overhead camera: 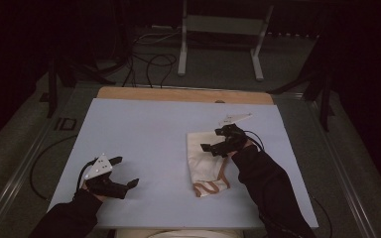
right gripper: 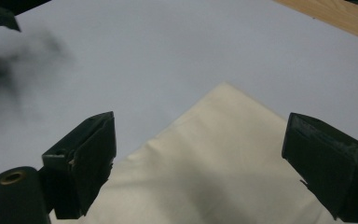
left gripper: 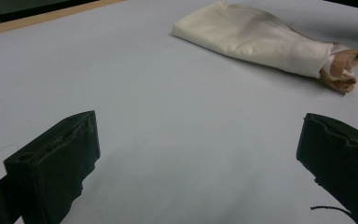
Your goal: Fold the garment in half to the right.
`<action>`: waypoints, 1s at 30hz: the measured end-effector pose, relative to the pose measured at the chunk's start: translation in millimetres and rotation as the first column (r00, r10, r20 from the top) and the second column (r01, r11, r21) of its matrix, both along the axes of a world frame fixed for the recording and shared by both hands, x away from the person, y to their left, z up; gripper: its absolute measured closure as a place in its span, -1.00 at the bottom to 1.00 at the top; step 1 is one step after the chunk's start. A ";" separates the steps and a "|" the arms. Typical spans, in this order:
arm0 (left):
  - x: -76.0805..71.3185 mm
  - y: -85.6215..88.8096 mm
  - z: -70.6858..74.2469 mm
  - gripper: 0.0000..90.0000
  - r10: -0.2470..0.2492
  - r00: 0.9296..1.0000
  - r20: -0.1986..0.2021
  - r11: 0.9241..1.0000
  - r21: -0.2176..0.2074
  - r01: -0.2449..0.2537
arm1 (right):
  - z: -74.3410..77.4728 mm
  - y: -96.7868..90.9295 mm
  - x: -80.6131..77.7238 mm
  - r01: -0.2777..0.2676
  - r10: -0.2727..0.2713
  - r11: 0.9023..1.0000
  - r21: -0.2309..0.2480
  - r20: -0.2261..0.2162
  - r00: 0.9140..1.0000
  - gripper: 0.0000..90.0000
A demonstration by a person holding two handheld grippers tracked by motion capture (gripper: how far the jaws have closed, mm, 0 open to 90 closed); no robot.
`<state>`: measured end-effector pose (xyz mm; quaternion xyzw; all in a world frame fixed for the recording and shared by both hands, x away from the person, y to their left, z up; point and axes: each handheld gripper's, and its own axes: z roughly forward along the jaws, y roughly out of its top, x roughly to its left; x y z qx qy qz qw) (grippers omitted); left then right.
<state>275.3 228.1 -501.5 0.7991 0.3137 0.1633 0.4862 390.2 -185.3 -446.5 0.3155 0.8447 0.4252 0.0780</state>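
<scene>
A folded cream cloth (overhead camera: 203, 161) with a tan patterned end lies right of the middle of the pale blue table sheet (overhead camera: 144, 134). My right gripper (overhead camera: 212, 140) hovers over the cloth's far right part, open, with nothing between its jaws; in its own view the cloth (right gripper: 214, 168) lies under the gripper (right gripper: 198, 161). My left gripper (overhead camera: 125, 171) rests low at the near left, open and apart from the cloth. From the left gripper view (left gripper: 196, 154) the cloth (left gripper: 256, 39) lies far ahead, its tan end to the right.
A wooden strip (overhead camera: 183, 94) borders the sheet's far edge. Beyond it stand a white metal frame (overhead camera: 221, 29) and loose cables (overhead camera: 149, 62) on the dark floor. Cables trail from both grippers off the table's sides.
</scene>
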 end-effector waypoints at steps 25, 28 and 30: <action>-0.8 9.6 -2.0 -1.00 0.023 1.000 -0.009 1.000 0.007 -0.023 | -32.4 -60.4 -64.1 0.036 -0.037 0.999 0.028 0.043 0.998 -0.78; -1.2 11.1 -2.9 -1.00 0.027 1.000 -0.012 1.000 0.004 -0.027 | -38.2 -69.1 -71.1 0.056 -0.058 0.998 0.041 0.043 0.997 -0.78; -1.3 12.1 -3.4 -1.00 0.028 1.000 -0.013 1.000 0.006 -0.028 | -41.4 -74.3 -75.4 0.058 -0.060 0.997 0.048 0.039 0.997 -0.78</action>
